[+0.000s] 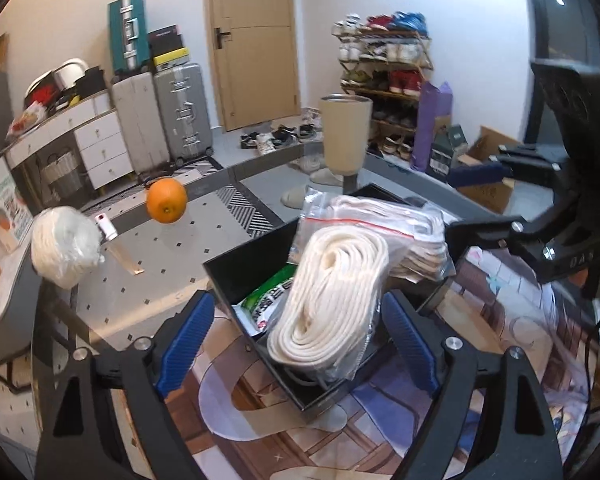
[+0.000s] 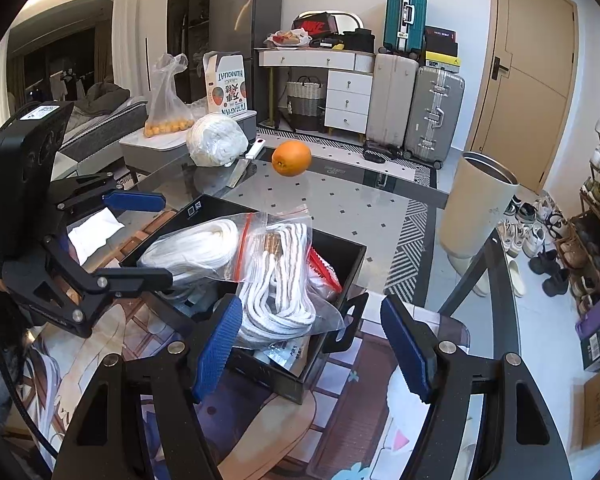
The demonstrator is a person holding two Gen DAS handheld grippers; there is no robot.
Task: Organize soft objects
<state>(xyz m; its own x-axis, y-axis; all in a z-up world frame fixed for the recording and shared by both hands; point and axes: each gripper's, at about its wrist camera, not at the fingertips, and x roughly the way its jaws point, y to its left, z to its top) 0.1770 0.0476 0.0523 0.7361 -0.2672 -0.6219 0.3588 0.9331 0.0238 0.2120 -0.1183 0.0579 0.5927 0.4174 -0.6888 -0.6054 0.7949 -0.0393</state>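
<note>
A black box [image 1: 236,276] stands on a picture mat on the glass table. A coil of cream rope in a clear bag [image 1: 332,300] rests on its contents, between the blue pads of my left gripper [image 1: 298,344]. The gripper is open, with a clear gap at the left pad. A second zip bag of white rope [image 2: 280,280] lies across the box [image 2: 340,256]. My right gripper [image 2: 312,344] is open just before it, its left pad close to the bag. A wrapped white bundle [image 1: 64,244] sits on the far side of the table.
An orange [image 1: 166,200] and a small white-handled tool [image 1: 112,240] lie on the glass beyond the box. A tall beige tumbler [image 2: 480,204] stands at the table's far right edge. A green packet [image 1: 268,296] lies in the box. Suitcases, drawers and a shoe rack line the walls.
</note>
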